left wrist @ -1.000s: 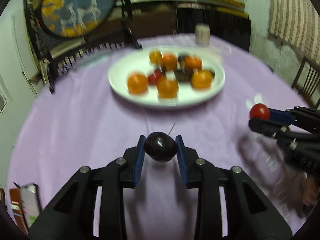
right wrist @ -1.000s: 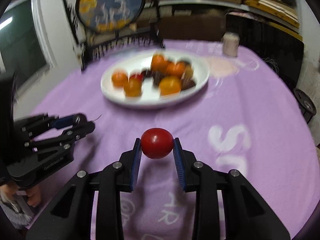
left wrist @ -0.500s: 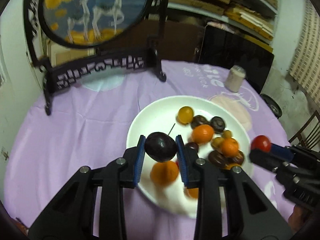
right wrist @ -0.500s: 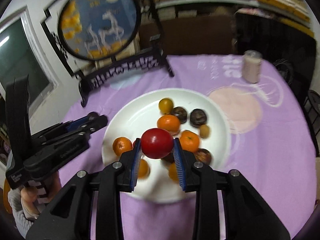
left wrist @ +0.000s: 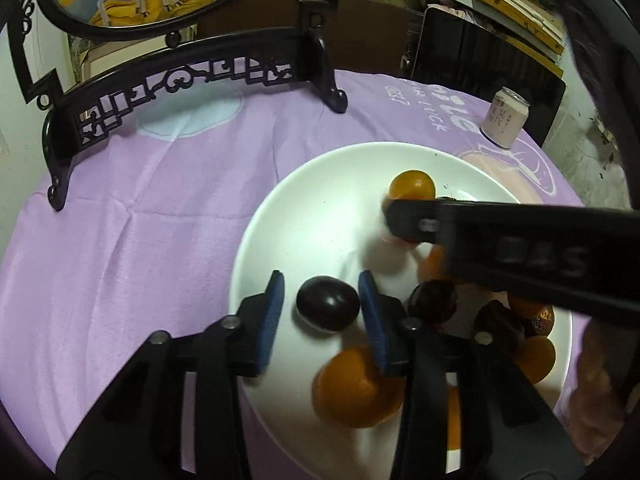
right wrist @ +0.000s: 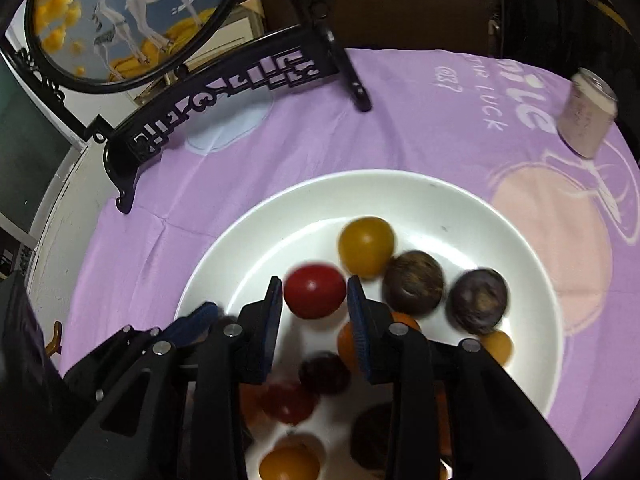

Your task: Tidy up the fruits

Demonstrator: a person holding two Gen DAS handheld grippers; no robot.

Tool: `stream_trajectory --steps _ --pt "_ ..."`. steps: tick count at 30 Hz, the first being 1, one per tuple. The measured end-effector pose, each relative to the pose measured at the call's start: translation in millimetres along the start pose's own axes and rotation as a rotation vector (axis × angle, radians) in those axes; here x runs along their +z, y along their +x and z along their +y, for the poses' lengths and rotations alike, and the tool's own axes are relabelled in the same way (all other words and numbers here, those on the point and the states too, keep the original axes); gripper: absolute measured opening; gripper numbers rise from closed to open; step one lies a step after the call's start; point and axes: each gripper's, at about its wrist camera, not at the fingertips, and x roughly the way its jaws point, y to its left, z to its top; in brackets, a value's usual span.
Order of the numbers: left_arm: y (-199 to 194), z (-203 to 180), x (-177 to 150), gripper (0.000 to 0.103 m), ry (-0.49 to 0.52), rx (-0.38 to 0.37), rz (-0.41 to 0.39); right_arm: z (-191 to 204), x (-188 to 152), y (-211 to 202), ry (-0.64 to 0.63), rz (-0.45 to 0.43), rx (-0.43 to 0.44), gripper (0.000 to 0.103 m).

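Dark plum (left wrist: 327, 308), glossy near-black, sits on white plate (left wrist: 320, 200) between the blue pads of the left gripper (left wrist: 322, 308), a visible gap on each side, so those jaws are spread and grip nothing. Red tomato (right wrist: 315, 291), slightly motion-blurred, lies between the right gripper (right wrist: 314, 300) fingers over the plate centre; left pad looks touching or just beside it, a thin gap on the right pad, so jaws are parted and not clamping. Other fruit on the plate: yellow-orange one (right wrist: 366, 245) toward the plate's far side, two brown-purple ones (right wrist: 413, 283) (right wrist: 479, 301) on its right half, orange mandarins (left wrist: 356, 388) and dark fruits crowded in the near-right part. Plate's left and far-left inner area is bare white, open room there; the near-right is packed. Plate rests on purple tablecloth (left wrist: 140, 240); a black carved stand (left wrist: 180, 80) with a round painted screen is beyond the plate, well apart, pink can (left wrist: 505, 117) beyond the plate's right rim. Both grippers angle down over the plate from its near side; in the left wrist view the right gripper's body crosses above the plate's right half, blurred, hiding fruit beneath.
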Motion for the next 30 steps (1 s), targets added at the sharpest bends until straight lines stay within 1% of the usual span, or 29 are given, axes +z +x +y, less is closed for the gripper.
stream_trajectory --steps 2,3,5,7,9,10,12,16,19,22,26,27,28,29,30 --pt "0.0 -3.6 -0.5 0.05 0.012 0.001 -0.005 2.6 1.4 3.5 -0.002 0.003 -0.019 0.041" --pt "-0.7 -4.7 -0.8 0.053 0.015 -0.001 -0.009 2.7 1.5 3.4 0.002 0.003 -0.013 0.041" --pt "-4.8 -5.2 -0.9 0.054 0.014 0.006 -0.019 1.1 1.0 -1.3 0.013 -0.014 -0.012 0.041" --pt "-11.2 -5.1 -0.8 0.065 0.01 0.037 -0.041 -2.4 -1.1 -10.9 0.016 -0.041 -0.018 0.041" --pt "-21.0 -4.9 -1.8 0.068 -0.001 0.043 -0.063 -8.4 -4.9 -23.7 0.027 -0.071 -0.035 0.041" --pt "-25.7 -4.6 -2.5 0.072 -0.009 0.053 -0.068 -11.5 -7.2 -30.5 0.033 -0.084 -0.04 0.041" --pt "-38.6 -3.9 -5.6 0.074 -0.033 0.079 -0.092 -18.5 -15.1 -47.1 0.043 -0.113 -0.043 0.041" --pt "-70.2 -4.7 -20.3 0.079 -0.074 0.101 -0.138 -30.5 -38.1 -76.0 0.071 -0.153 -0.034 0.042" --pt "-90.0 -9.8 -34.1 0.085 -0.092 0.084 -0.162 -36.5 -60.3 -98.3 0.089 -0.19 -0.021 0.043" --pt "-107.9 -22.6 -55.3 0.087 -0.058 0.082 -0.183 -37.4 -86.9 -119.1 0.095 -0.228 -0.01 0.044" --pt "-123.5 -41.2 -85.2 0.089 0.026 0.108 -0.198 -30.4 -118.2 -137.6 0.075 -0.269 -0.019 0.052" --pt "-126.3 -43.1 -91.8 0.09 0.034 0.107 -0.198 -29.2 -125.4 -141.9 0.066 -0.28 -0.024 0.053" --pt "-128.7 -44.1 -97.5 0.092 0.039 0.107 -0.197 -27.9 -133.3 -146.3 0.056 -0.292 -0.03 0.055" --pt "-131.5 -44.2 -106.2 0.092 0.038 0.105 -0.194 -26.1 -141.7 -151.0 0.045 -0.308 -0.036 0.06" --pt "-132.7 -43.9 -110.5 0.094 0.038 0.102 -0.192 -24.9 -148.0 -154.0 0.04 -0.323 -0.04 0.061"
